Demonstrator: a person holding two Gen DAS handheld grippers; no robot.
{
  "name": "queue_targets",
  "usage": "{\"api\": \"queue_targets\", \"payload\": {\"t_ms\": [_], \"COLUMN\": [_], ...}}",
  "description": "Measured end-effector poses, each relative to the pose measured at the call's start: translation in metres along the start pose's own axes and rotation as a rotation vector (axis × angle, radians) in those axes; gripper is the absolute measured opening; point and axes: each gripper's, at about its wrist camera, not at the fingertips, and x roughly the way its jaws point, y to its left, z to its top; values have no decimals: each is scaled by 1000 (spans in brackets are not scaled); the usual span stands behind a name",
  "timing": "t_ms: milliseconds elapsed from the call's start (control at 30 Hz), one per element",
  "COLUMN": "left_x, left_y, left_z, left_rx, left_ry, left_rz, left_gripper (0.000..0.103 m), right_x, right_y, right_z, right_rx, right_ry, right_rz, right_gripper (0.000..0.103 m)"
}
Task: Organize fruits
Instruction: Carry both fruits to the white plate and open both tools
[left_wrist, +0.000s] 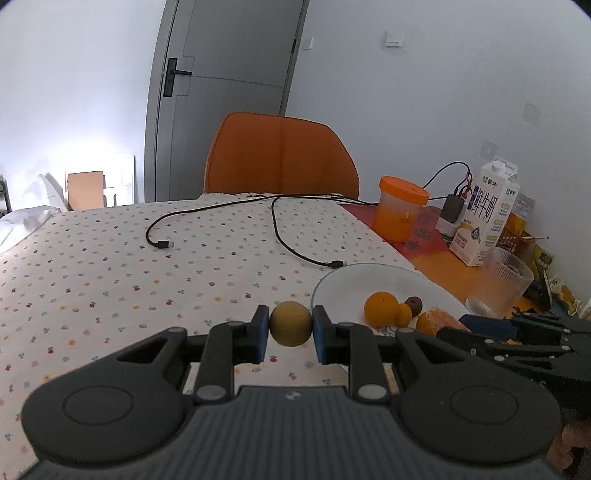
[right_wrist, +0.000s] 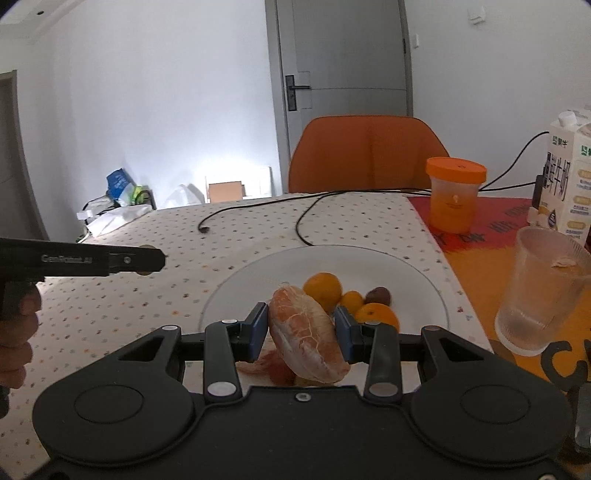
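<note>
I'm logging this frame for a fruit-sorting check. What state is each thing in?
left gripper: shut on the yellow-green fruit, beside the plate
right gripper: shut on the peeled pomelo segment, over the plate
white plate: holds oranges and a small dark fruit
orange-lidded jar: lid on, upright
milk carton: upright, cap on
ribbed glass: upright, nearly empty
door: closed
cables: loose ends unplugged on the tablecloth

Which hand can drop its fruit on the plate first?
Probably the right gripper: its peeled pink grapefruit segment already hangs over the white round plate. The left gripper holds its yellow-green round fruit beside it.
</note>
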Motion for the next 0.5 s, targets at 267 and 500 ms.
{"api": "queue_targets", "payload": {"t_ms": [267,500], "left_x": [13,28], "left_y": [-7,-22], "left_z": [7,17], "left_rx": [12,44], "left_ry": [5,4], "left_rz": [-8,-40], "left_gripper": [23,23], "right_x": [7,3], "right_y": [-10,-15], "right_z": [2,5], "right_rx": [-13,0], "right_ry": [6,-8], "right_rz": [-42,-40], "right_gripper": [46,50]}}
